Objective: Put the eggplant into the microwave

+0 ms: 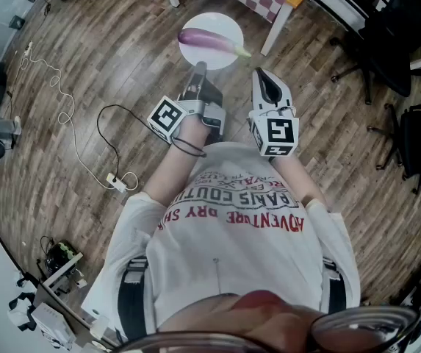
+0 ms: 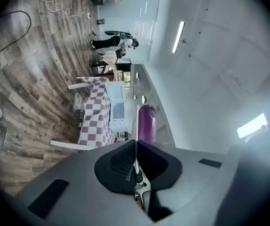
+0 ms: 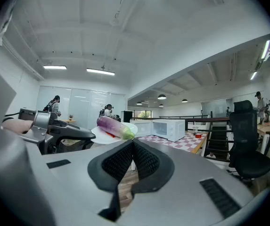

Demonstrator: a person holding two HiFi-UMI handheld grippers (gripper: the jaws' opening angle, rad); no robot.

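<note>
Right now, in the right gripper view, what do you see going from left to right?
The left tool, pinching the white plate → eggplant → white microwave → black office chair.

The white plate (image 1: 221, 20) clamped by its rim in my left tool (image 1: 200, 70) carries the eggplant (image 1: 210, 40), which lies crosswise just beyond the tips. Further ahead stands the checkered tabletop (image 3: 191, 138) with a white microwave (image 3: 170, 128) on it. On the wooden floor (image 1: 85, 57), left of that tool, lie a black cable (image 1: 111, 120) and a power strip (image 1: 120, 183).
</note>
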